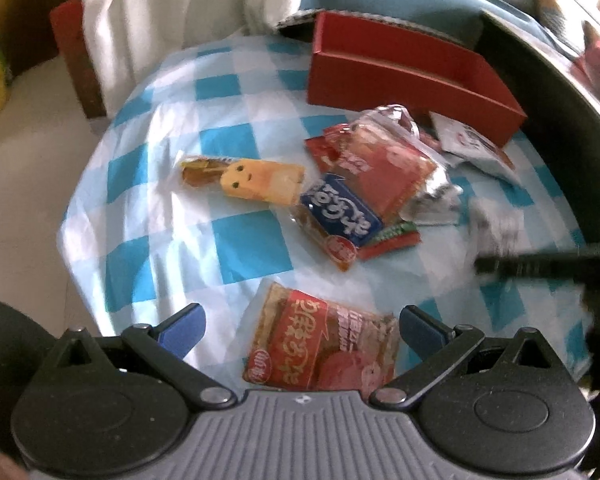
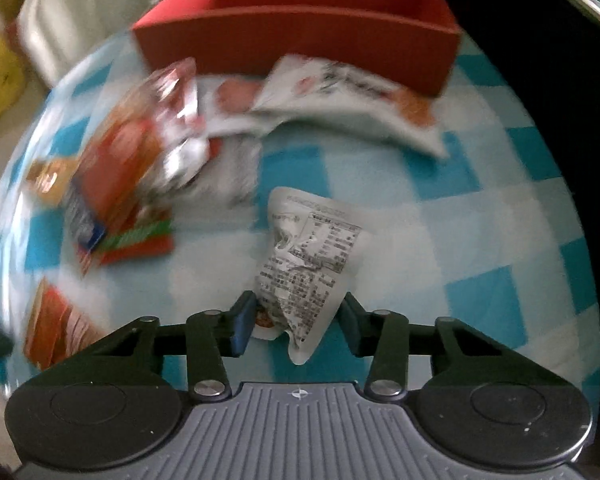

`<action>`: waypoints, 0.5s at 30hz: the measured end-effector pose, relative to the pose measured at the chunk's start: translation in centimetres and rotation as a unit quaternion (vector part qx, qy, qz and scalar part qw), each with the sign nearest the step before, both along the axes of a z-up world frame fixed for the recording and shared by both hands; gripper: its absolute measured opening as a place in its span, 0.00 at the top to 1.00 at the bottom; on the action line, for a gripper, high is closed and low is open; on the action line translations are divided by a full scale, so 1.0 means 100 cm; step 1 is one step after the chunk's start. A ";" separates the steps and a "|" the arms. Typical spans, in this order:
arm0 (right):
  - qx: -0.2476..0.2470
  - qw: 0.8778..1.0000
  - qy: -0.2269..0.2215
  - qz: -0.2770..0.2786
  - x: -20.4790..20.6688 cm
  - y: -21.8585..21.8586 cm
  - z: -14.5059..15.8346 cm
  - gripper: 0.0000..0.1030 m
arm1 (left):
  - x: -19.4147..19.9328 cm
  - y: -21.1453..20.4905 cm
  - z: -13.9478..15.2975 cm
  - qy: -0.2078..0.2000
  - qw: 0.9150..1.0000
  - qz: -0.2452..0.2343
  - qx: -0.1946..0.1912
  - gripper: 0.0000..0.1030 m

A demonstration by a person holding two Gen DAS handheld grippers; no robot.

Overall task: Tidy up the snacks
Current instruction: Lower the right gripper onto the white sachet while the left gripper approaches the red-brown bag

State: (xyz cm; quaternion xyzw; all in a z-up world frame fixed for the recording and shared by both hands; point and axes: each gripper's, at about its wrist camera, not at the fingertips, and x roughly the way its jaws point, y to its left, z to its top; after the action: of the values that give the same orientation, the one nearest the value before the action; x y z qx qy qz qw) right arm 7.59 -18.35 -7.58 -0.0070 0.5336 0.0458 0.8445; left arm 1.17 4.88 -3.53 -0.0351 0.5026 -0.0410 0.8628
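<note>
We had the left gripper (image 1: 300,330) low over the bench, jaws wide apart, nothing between them. A red rice-cracker packet (image 1: 324,344) lay flat on the blue-and-white checked cloth (image 1: 236,248) between the open fingers, bottom center of the left wrist view; contact with them not clear.

Right gripper (image 2: 296,316) had its jaws clamped on a crumpled white snack packet (image 2: 312,256), printed label side up, center of the right wrist view, apparently lifted off the cloth.

We saw the snack pile mid-frame in the left view: a yellow character-face packet (image 1: 260,180) at left, a blue packet (image 1: 340,210) touching its right end, a bigger red foil packet (image 1: 384,168) overlapping the blue one, and a small red-green packet (image 1: 392,240) tucked under them. A white packet (image 1: 472,144) lay just in front of the red cardboard box (image 1: 404,80), upper right. We saw nothing inside the open-topped box. Right view was motion-blurred, so pile detail there was unreadable.
</note>
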 end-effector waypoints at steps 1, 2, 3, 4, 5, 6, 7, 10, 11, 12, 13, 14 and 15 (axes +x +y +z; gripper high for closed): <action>0.004 1.000 -0.002 -0.012 0.002 -0.009 0.001 0.51 | -0.003 -0.003 0.000 -0.003 1.000 -0.011 0.013 0.04; 0.014 1.000 0.001 -0.023 0.003 -0.018 0.002 0.51 | -0.007 -0.007 -0.002 -0.004 0.999 -0.023 0.025 0.04; 0.030 0.999 0.006 -0.034 0.004 -0.025 0.001 0.50 | -0.011 -0.011 -0.005 -0.001 0.999 -0.037 0.032 0.04; 0.045 0.998 0.007 -0.039 0.003 -0.031 0.002 0.50 | -0.013 -0.013 -0.007 0.005 0.998 -0.051 0.038 0.04; 0.051 0.998 0.010 -0.035 0.003 -0.033 0.003 0.50 | -0.016 -0.018 -0.010 0.012 0.996 -0.069 0.053 0.04; 0.055 0.998 0.009 -0.032 0.001 -0.035 0.004 0.49 | -0.019 -0.023 -0.014 0.019 0.994 -0.086 0.069 0.04; 0.056 0.998 0.008 -0.031 0.001 -0.038 0.005 0.48 | -0.022 -0.027 -0.016 0.025 0.991 -0.107 0.082 0.04; 0.076 0.996 0.017 -0.036 0.001 -0.051 0.005 0.42 | -0.026 -0.039 -0.015 0.026 0.971 -0.205 0.117 0.05; 0.089 0.995 0.021 -0.040 0.001 -0.056 0.007 0.40 | -0.027 -0.045 -0.015 0.019 0.954 -0.259 0.147 0.05; 0.101 0.994 0.023 -0.044 0.001 -0.061 0.007 0.35 | -0.028 -0.049 -0.016 0.007 0.934 -0.306 0.182 0.05; 0.109 0.993 0.024 -0.048 0.001 -0.065 0.008 0.34 | -0.028 -0.052 -0.016 -0.005 0.911 -0.350 0.218 0.05; 0.113 0.992 0.023 -0.049 0.000 -0.067 0.010 0.34 | -0.027 -0.054 -0.018 -0.013 0.885 -0.398 0.244 0.04; 0.116 0.992 0.019 -0.050 0.003 -0.058 0.008 0.33 | -0.024 -0.056 -0.019 -0.015 0.862 -0.436 0.259 0.05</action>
State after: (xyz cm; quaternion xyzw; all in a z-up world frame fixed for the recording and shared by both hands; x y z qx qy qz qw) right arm 7.86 -24.15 -6.75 0.1185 0.5406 0.0654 0.8303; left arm -1.22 -0.70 -5.44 0.4132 0.4457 -0.2815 0.7425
